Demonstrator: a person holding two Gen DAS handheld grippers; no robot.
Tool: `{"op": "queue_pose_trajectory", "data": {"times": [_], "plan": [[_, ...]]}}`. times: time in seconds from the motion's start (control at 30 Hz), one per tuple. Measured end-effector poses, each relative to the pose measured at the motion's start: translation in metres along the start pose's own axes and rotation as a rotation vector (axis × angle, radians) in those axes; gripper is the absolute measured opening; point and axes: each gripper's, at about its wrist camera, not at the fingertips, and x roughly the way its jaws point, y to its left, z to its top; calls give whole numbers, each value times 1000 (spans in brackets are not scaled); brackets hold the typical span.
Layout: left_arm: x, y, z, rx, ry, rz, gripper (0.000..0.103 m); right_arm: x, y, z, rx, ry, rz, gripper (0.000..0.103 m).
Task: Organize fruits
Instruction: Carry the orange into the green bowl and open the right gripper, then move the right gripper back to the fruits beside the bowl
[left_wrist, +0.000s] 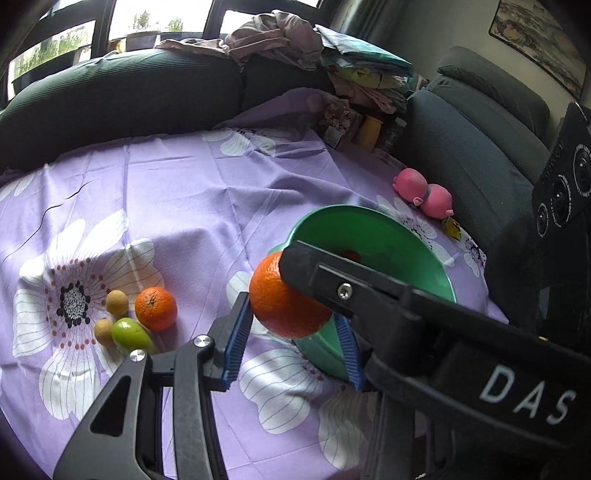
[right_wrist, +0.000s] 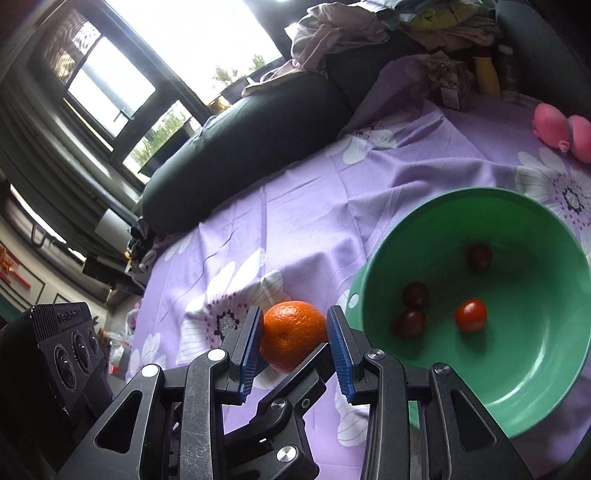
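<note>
The left wrist view looks steeply down along its own fingers, from close above the purple flowered cloth (left_wrist: 177, 206), toward a dark sofa (left_wrist: 122, 92) and window. The right wrist view sits as near, tilted, facing the same sofa. Both share the orange (left_wrist: 284, 306) at their fingertips, the green bowl (right_wrist: 546, 369) and a pink toy (left_wrist: 424, 192).

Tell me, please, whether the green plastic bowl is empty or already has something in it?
Not empty: the green plastic bowl holds four small round tomato-like fruits, one bright red and three darker.
</note>
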Motion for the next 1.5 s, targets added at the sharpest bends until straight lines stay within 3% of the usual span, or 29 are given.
{"op": "queue_pose_trajectory", "data": {"times": [0.13,0.3,0.47,0.8,1.27,1.5], "plan": [[11,-28,11,116,10,-48,45,-23,-25,5,75,-74,-9,40],[35,-49,11,145,39,-122,45,-36,-50,7,157,-122,-85,40],[59,-59,4,149,95,-154,45,-32,-74,6,230,-96,-155,40],[77,-59,-5,126,147,-150,45,-16,-92,4,288,-25,-177,40],[65,-52,-6,110,155,-177,49,-16,-91,4,297,-29,-169,40],[5,-8,-7,9,43,-107,58,-24,-73,7,212,-101,-156,39]]}}
